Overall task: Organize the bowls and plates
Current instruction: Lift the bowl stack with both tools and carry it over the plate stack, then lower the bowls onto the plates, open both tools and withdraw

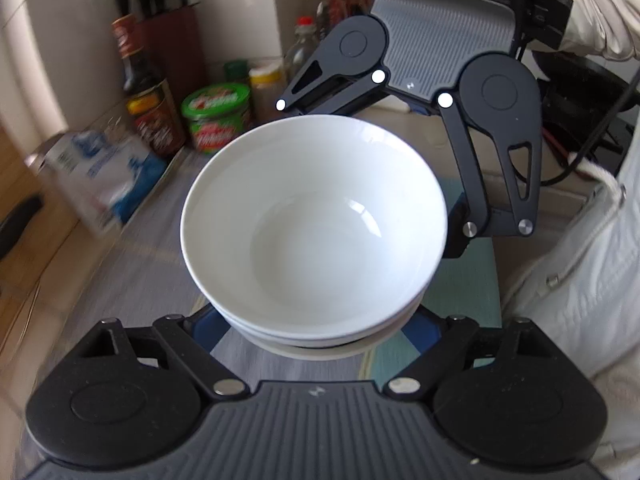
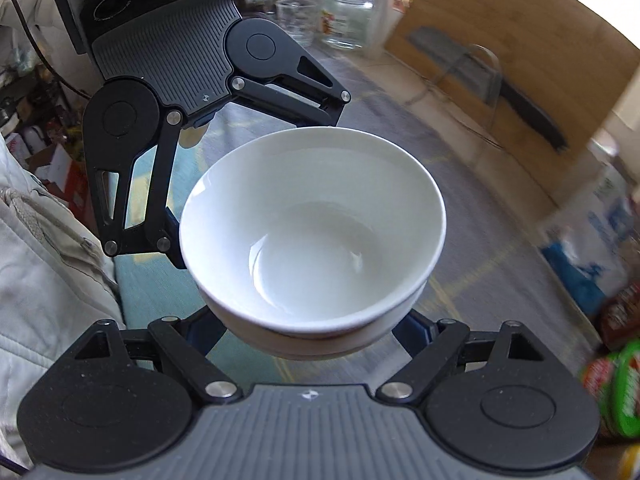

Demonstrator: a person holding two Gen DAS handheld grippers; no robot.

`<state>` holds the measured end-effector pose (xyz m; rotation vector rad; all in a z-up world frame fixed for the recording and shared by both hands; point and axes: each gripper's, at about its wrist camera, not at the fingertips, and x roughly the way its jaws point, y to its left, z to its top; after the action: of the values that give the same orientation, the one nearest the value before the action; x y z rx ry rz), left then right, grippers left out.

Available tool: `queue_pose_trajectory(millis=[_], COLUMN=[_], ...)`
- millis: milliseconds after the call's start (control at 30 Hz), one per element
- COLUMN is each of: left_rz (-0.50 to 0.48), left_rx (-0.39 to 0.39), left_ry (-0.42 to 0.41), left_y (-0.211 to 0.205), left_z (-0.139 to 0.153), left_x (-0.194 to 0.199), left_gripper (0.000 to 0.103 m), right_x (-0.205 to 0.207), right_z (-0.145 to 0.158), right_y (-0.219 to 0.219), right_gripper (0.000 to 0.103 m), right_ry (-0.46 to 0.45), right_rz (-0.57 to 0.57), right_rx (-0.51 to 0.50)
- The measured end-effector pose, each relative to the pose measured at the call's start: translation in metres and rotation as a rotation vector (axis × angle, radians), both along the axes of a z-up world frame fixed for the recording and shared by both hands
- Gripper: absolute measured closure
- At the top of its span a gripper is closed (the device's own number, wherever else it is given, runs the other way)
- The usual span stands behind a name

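A stack of white bowls (image 1: 316, 216) hangs above the cloth-covered counter, filling the middle of both views. My left gripper (image 1: 316, 320) comes in from the bottom of the left wrist view, its fingers (image 1: 204, 316) pressed against the lower bowls on either side. My right gripper (image 2: 312, 324) grips the same stack (image 2: 312, 232) from the opposite side. Each gripper shows in the other's view beyond the bowls: the right gripper (image 1: 384, 168) and the left gripper (image 2: 248, 184). The pads themselves are hidden under the rims.
Sauce bottles (image 1: 148, 92), a green-lidded jar (image 1: 218, 116) and a blue-white bag (image 1: 100, 172) stand at the left wall. Glass jars (image 2: 348, 16) and a cleaver (image 2: 492, 84) on a wooden board lie on the far side. A person's pale jacket (image 1: 580, 240) is close by.
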<state>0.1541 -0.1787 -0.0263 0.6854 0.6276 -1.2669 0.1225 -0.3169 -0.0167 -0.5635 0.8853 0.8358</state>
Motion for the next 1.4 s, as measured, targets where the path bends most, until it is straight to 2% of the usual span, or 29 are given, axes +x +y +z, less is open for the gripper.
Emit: queue_pose_trajectory(millis=[300,633,1067,1400], left_rz=[-0.1,-0.155,-0.135,-0.124], left_rx=[-0.04,-0.017,0.005,-0.002], left_ry=[-0.035,0.004,0.047,0.034], left_y=[-0.067,-0.113,-0.132,-0.133], left_z=[-0.002,-0.026,-0.035,-0.035], left_x=[0.018,0.033,0.04,0.037], left_gripper=[0.013,0.013,0.014,0.013], right_x=[0.0,0.008,0.015,0.014], right_z=[0.007,-0.014,-0.023,-0.022], right_y=[-0.065,-0.105,-0.12,-0.123], right_gripper=[0.012,0.012,0.014,0.014], right_ry=[-0.039,0.004,0.052,0.042], right_rz=[-0.116,-0.212,-0.257,-0.271], right_rx=[-0.047,-0.063,-0.034,-0.026])
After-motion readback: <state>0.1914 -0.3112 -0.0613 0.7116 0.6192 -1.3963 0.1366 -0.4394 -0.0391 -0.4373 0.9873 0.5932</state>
